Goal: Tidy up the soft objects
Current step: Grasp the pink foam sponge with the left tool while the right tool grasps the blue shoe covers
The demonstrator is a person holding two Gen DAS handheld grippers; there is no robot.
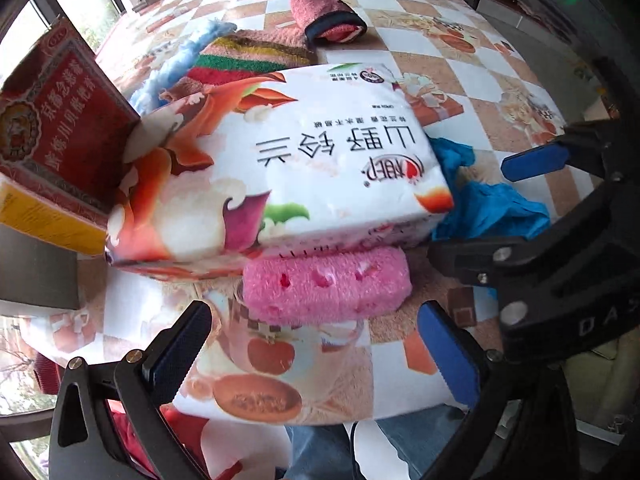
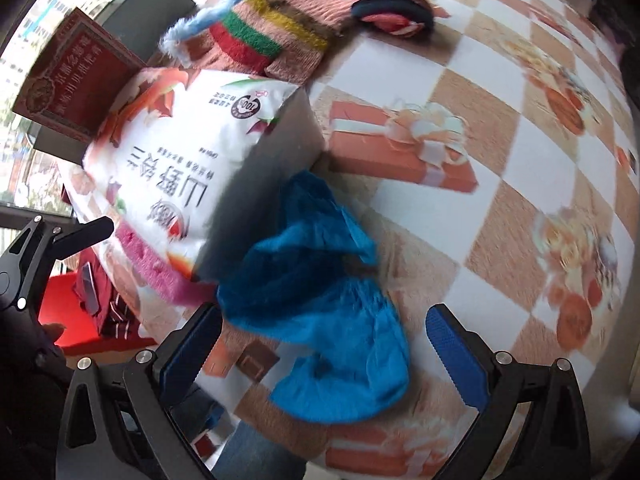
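Several soft items lay scattered around the tissue pack (image 1: 288,168): pink towel (image 1: 326,286), blue cloth (image 2: 320,320), striped towel (image 1: 248,58). Both the left gripper (image 1: 316,344) and right gripper (image 2: 324,356) stood wide and empty, so the sorting seemed barely begun.

Lit by soft daylight from the windows (image 1: 80,12) at upper left — blown out to white there. Strong fisheye bending and dark vignette at every edge. Motion-smeared across the right wrist view (worst on the tablecloth (image 2: 520,184) at right); sharper in the left, shadows faint.

right gripper (image 2: 324,344) gapes around crumpled blue cloth (image 2: 320,312) beside the tissue pack (image 2: 192,148).
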